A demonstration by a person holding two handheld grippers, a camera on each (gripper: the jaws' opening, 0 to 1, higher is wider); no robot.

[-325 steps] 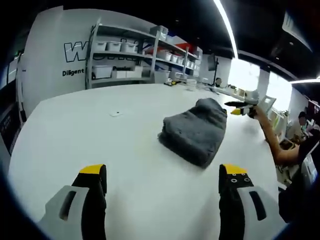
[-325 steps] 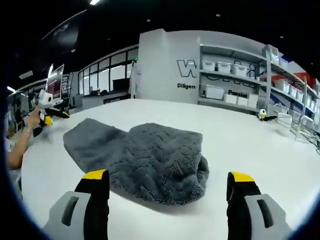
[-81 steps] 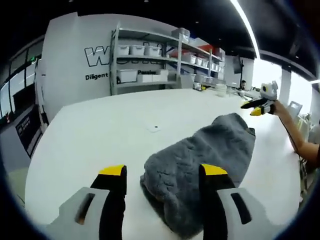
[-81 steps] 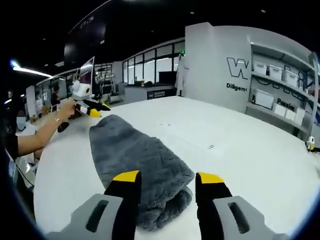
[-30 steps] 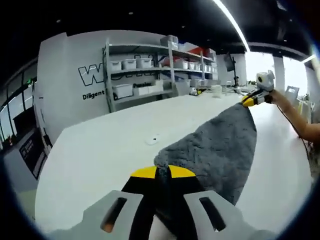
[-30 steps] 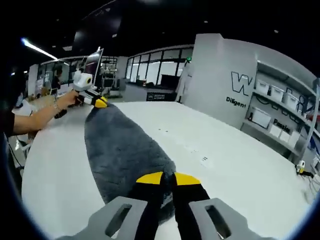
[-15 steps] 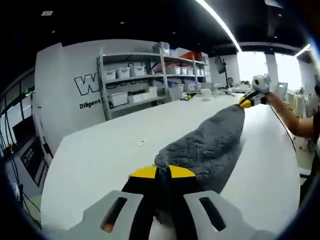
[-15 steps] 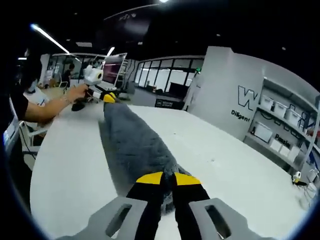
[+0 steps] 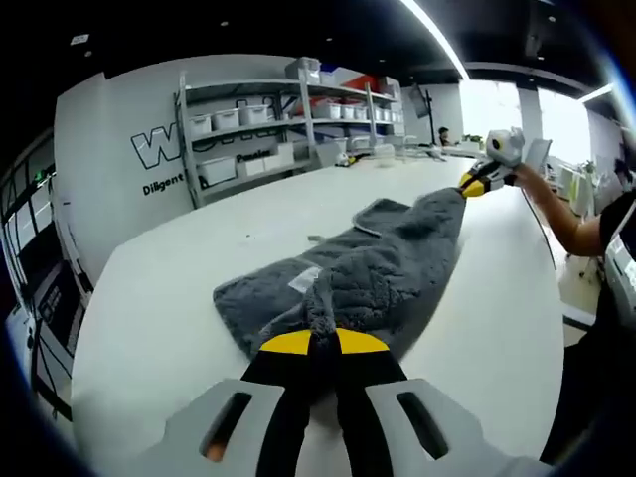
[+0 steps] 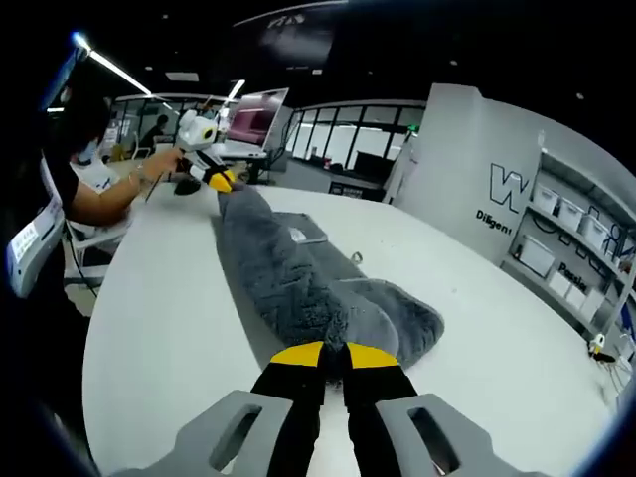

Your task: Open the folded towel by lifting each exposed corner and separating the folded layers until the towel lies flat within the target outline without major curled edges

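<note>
Two opposite ends of the grey towel [image 9: 368, 263] are clamped, one by the left tool [image 9: 313, 345], one by the right tool [image 10: 336, 356], above the white counter [image 9: 149, 308].

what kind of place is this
Probably a lab or workshop, not a home: grey metal shelving stacked with white storage bins, large lettering on the grey wall, and a big white worktable holding the grey fluffy towel.

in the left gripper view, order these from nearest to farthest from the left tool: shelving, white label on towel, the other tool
1. white label, on the towel just ahead of the left tool.
2. other tool, at the towel's far end, upper right.
3. shelving, against the back wall.
</note>
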